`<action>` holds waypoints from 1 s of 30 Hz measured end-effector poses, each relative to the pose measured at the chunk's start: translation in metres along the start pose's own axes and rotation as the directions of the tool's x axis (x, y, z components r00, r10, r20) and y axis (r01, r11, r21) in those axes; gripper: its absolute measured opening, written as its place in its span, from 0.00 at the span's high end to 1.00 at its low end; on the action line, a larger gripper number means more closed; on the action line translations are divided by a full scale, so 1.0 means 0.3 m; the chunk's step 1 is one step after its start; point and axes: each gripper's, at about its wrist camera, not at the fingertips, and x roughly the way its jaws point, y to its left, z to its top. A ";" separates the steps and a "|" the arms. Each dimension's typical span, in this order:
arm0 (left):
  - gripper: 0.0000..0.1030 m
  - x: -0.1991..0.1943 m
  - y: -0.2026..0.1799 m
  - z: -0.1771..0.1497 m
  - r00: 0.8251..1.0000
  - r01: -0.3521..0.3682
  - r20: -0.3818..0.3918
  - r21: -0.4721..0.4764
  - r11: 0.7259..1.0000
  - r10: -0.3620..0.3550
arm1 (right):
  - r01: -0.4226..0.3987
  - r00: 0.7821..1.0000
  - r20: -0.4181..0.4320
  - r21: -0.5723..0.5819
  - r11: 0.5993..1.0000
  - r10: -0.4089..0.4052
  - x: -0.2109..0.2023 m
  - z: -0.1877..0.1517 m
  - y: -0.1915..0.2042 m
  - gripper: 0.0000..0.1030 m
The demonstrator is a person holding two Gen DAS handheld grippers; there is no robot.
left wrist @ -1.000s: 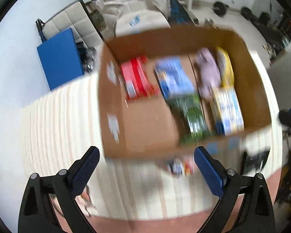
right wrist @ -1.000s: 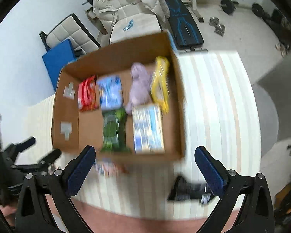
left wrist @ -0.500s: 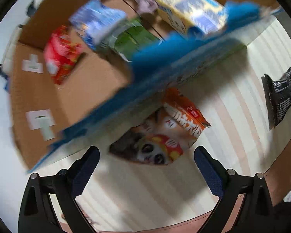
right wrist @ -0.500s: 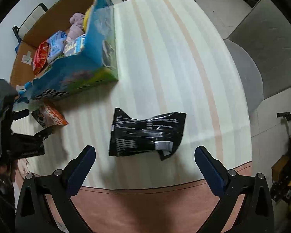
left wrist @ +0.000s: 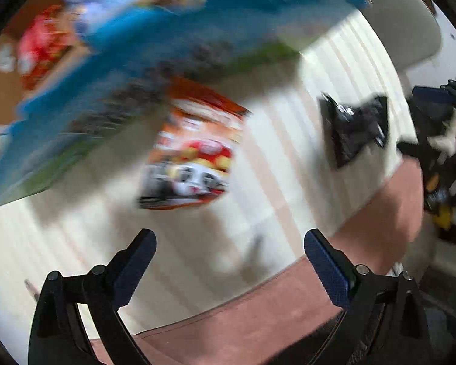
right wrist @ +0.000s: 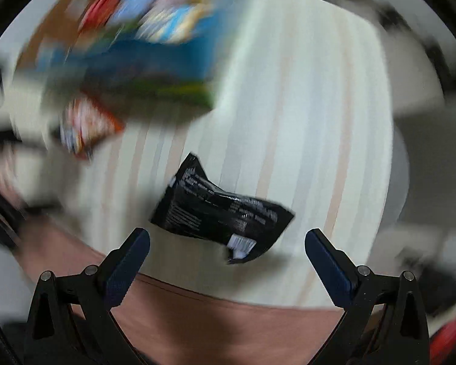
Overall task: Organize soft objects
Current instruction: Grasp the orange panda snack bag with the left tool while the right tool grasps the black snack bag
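Both grippers hang empty with jaws spread wide: the left gripper (left wrist: 229, 263) faces the orange snack bag (left wrist: 194, 152) lying just beside the box (left wrist: 155, 51), the right gripper (right wrist: 228, 258) the black pouch (right wrist: 219, 213) near the tablecloth's (right wrist: 319, 121) front edge. Pinch each by a flat edge (both crumple easily). Two packets remain outside; those inside are too blurred to count.

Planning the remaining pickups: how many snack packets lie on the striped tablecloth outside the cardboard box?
2: an orange cartoon-printed packet beside the box's blue wall, and a black crinkled packet nearer the table edge. Others may be hidden.
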 end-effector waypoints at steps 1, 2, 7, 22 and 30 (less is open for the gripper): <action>0.03 -0.007 0.014 -0.002 0.999 -0.036 0.015 -0.013 0.999 0.037 | 0.053 0.998 -0.014 -0.101 0.993 -0.055 0.021 0.011 0.036 0.00; 0.03 -0.010 0.022 0.004 0.997 -0.069 0.025 -0.025 0.997 0.070 | 0.090 0.995 -0.026 -0.182 0.979 -0.096 0.044 0.018 0.067 0.00; 0.03 0.014 0.016 0.084 0.993 -0.114 0.029 -0.049 0.992 0.116 | 0.083 0.982 -0.129 -0.351 0.933 -0.136 0.179 0.050 0.138 0.00; 0.45 0.132 -0.055 0.293 0.990 -0.138 -0.029 -0.066 0.988 0.136 | -0.145 0.975 -0.149 0.130 0.981 0.164 0.215 -0.057 -0.054 0.10; 0.53 0.121 -0.031 0.219 0.991 -0.134 -0.048 -0.195 0.972 0.127 | -0.159 0.984 -0.052 0.178 0.971 0.170 0.186 -0.025 -0.108 0.11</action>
